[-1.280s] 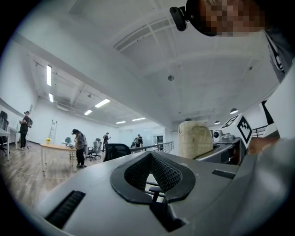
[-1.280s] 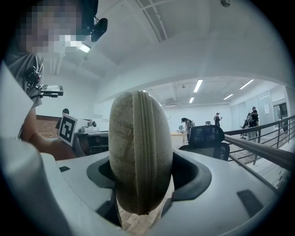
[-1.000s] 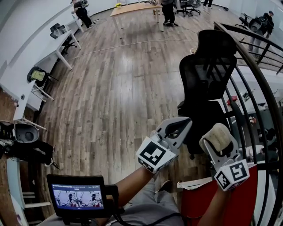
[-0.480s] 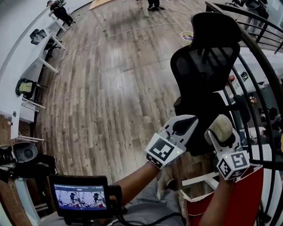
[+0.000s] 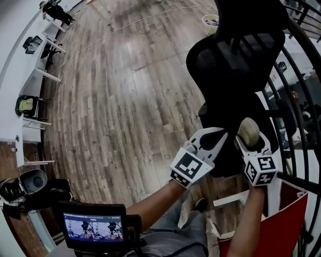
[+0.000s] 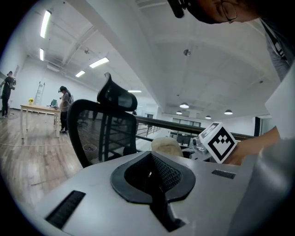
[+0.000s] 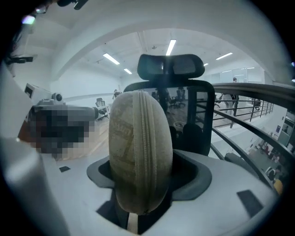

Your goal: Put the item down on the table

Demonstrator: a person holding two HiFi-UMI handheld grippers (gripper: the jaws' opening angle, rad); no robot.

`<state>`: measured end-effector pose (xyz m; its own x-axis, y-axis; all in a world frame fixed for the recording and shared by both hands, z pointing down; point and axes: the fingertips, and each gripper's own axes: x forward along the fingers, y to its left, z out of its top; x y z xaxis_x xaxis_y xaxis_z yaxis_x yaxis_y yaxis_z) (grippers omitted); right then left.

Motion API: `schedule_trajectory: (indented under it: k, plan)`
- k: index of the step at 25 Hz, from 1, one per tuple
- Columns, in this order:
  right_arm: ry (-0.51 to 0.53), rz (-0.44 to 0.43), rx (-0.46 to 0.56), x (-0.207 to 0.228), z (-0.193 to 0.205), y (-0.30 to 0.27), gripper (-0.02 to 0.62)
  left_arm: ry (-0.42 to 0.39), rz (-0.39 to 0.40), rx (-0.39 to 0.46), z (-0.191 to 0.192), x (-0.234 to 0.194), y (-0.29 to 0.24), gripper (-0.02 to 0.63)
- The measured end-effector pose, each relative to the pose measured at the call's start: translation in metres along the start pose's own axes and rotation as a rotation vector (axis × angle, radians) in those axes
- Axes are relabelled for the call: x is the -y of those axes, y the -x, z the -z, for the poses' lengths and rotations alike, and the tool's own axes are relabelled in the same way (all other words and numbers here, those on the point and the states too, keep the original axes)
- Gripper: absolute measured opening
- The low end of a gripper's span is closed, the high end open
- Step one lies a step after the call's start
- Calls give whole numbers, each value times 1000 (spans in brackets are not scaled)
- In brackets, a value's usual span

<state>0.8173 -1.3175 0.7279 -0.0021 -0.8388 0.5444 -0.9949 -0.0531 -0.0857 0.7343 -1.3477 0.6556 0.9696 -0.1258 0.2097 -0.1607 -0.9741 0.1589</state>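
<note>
Seen from the person's head, looking steeply down: nearest, at the bottom edge, a small monitor (image 5: 93,227) sits on a mount in front of the person's lap. A red object (image 5: 281,228) that cannot be identified fills the lower right corner. Two bare forearms reach forward from there. The left gripper (image 5: 210,143) is held out in the air with its jaws closed together and nothing between them. Just beside it, the right gripper (image 5: 252,145) points upward, its jaws set wide and clamped on the flat sides of a beige oval pouch (image 5: 249,131) with a zip running round its edge. The pouch stands on end in the jaws, up in the air, with no surface under it. Just beyond both grippers is a black mesh office chair (image 5: 235,60) with a headrest, and to its right a dark curved railing (image 7: 249,88). Further out stretches a wood-plank floor (image 5: 125,90). Well apart at the far left stand white desks (image 5: 20,70), with a person (image 5: 54,10) near them. No tabletop lies within reach in any view, so the step in hand is probably carrying the pouch to a table. To do that well, hold the grip firm until the pouch is low over a bare patch of tabletop. Let a broad side or the lower end touch first, and only then part the jaws. Steer both grippers clear of the chair and railing on the way.
</note>
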Motion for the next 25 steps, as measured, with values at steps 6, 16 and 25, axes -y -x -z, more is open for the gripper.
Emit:
schedule_trajectory:
  k: [6, 16, 25]
  plan:
    - [5, 68, -134, 54, 71, -76, 290, 22, 32, -87, 55, -25, -46, 2]
    - [-22, 111, -411, 94, 200, -175, 290, 35, 47, -136, 118, -49, -70, 2]
    - [42, 130, -667, 118, 282, -231, 290, 25, 47, -126, 135, -62, -86, 2]
